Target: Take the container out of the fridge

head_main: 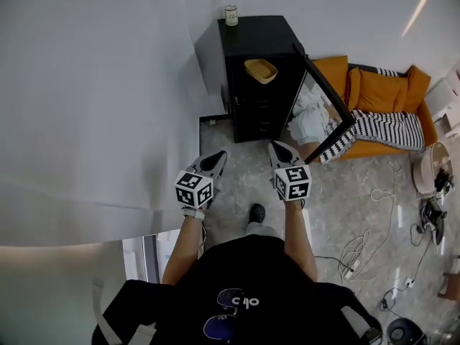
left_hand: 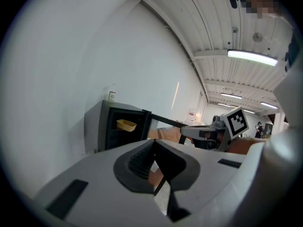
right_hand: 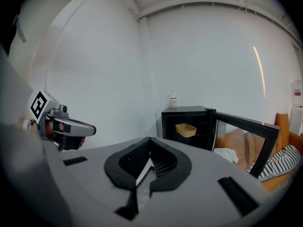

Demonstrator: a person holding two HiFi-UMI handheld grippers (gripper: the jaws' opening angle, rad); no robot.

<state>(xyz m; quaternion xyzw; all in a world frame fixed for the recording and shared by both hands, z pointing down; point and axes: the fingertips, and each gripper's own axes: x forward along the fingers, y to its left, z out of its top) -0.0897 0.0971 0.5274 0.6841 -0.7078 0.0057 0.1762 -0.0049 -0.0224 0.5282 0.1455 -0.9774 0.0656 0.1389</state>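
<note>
Yellow container (head_main: 261,70) | inside open fridge (head_main: 251,36) | well beyond right gripper (head_main: 282,153)

The head view looks steeply down from above the person, with the black fridge (head_main: 259,31) far off at the upper centre of the frame. Both gripper views look level along their own jaws from further back, so the fridge appears small, at centre left in the left gripper view and right of centre in the right one. All three views share its open door (head_main: 325,85) and the yellow container (head_main: 260,70) inside.
</note>
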